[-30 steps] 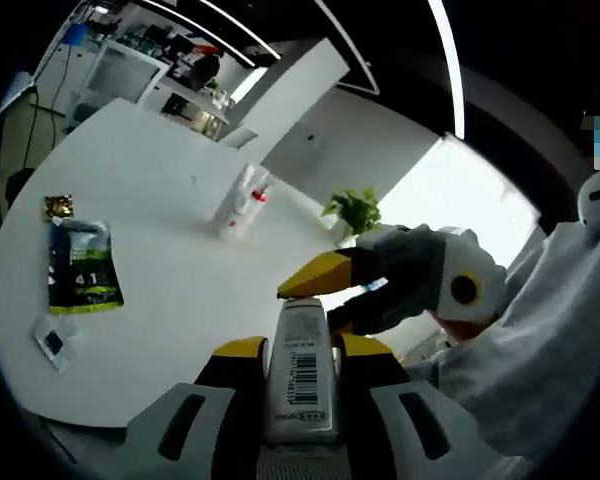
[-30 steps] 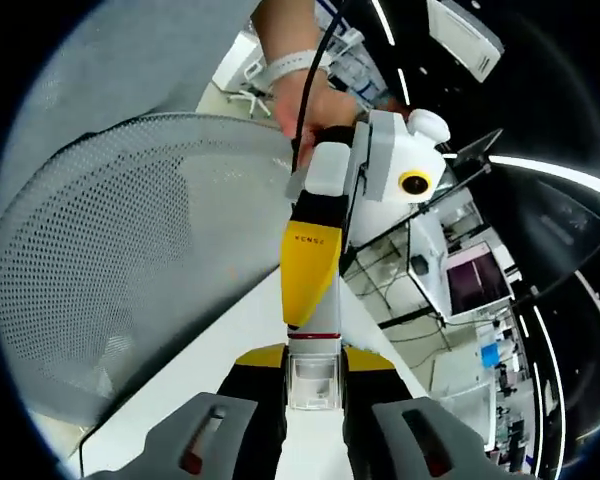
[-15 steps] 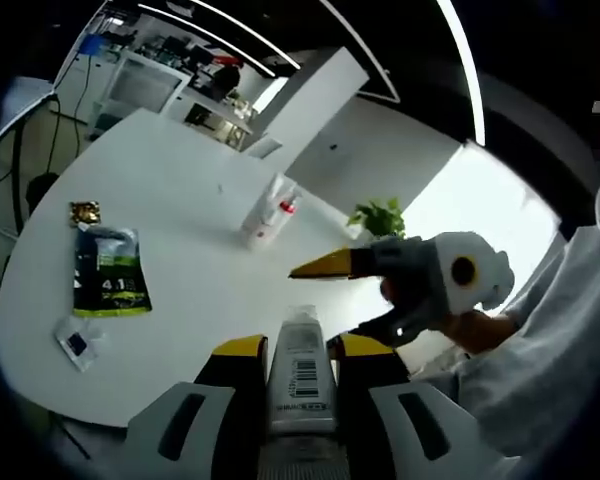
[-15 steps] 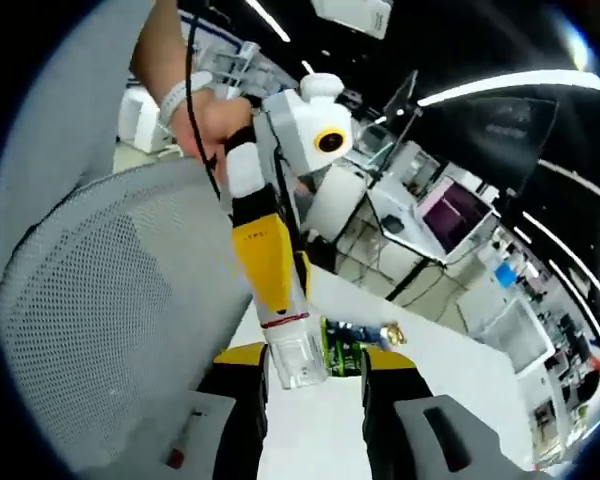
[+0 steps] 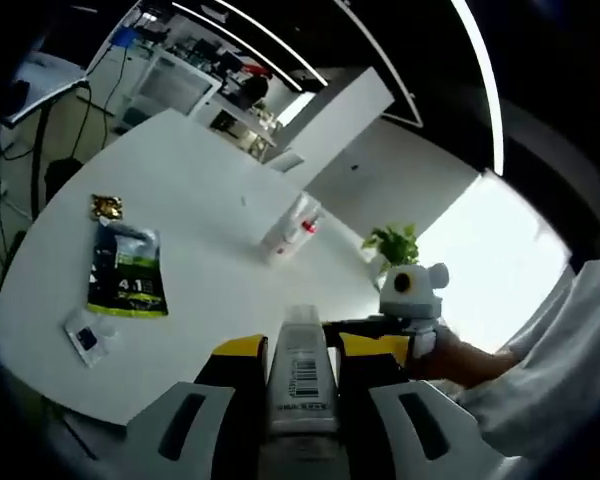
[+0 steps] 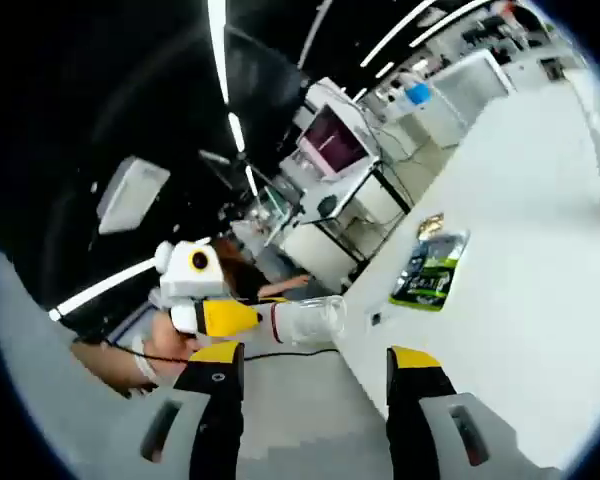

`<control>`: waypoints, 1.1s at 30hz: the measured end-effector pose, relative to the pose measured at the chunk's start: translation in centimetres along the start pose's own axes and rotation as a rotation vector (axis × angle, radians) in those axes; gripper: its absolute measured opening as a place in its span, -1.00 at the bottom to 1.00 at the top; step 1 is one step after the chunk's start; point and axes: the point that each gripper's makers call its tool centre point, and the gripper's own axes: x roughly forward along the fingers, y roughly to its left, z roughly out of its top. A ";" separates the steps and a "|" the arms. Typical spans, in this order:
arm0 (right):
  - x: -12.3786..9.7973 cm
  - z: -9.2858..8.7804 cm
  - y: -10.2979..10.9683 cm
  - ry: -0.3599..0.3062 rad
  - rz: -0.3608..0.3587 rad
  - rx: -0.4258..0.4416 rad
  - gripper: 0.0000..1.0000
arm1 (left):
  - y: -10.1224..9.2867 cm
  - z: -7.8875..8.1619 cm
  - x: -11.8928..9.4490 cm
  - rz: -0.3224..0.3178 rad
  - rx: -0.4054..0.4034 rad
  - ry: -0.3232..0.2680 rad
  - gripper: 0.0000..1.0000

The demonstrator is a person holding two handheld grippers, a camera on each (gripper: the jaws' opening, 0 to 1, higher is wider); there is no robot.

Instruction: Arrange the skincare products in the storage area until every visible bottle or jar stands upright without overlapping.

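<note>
A white tube [image 5: 302, 372] is pinched between the left gripper [image 5: 302, 348] jaws — held above the white table [image 5: 210, 290]. The right gripper [image 6: 315, 362] is spread wide, nothing between its jaws. Two bottles [image 5: 288, 228] are seen lying mid-table — a green sachet [image 5: 127, 283] nearer the edge.

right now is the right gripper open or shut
Open. In the right gripper view, the right gripper has its jaws spread wide with nothing between them; the tube is held by the left gripper beyond.
</note>
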 end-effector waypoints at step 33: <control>1.5 0.6 5.6 0.095 0.218 -0.206 -0.70 | -3.8 -3.3 0.7 -0.193 0.143 0.137 -0.53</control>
